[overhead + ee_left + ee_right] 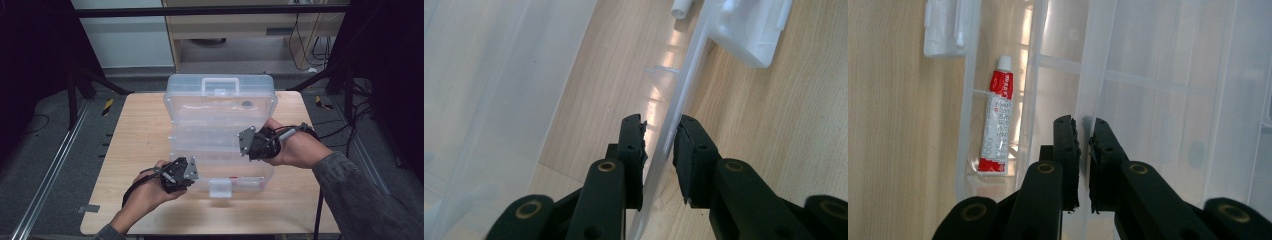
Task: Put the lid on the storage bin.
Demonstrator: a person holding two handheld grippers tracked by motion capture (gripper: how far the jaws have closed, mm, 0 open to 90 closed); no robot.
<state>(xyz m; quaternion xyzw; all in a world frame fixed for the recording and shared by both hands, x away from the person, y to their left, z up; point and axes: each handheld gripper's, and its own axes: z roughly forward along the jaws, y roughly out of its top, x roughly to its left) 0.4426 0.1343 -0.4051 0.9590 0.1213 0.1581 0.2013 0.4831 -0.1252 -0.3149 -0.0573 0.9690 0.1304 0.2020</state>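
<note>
1. Where the person's forearms come in at the near edge of the wooden bench, the left hand holds the left gripper at the front left corner of a clear plastic organizer box.
2. In the left gripper view its fingers straddle the box's thin front wall, one inside and one outside, with a narrow gap on each side of the plastic; they are nearly closed but I cannot tell whether they press on it.
3. Just beyond, a white latch juts from the middle of the front wall.
4. Behind that wall, a red and white tube lies flat in a narrow front compartment, cap toward the latch.
5. Farther in, the right hand holds the right gripper at the box's right side.
6. Its fingers are closed almost to touching around a thin clear partition or wall edge.
7. At the far end, the open lid stands up behind the tray, its handle at the top.
</note>
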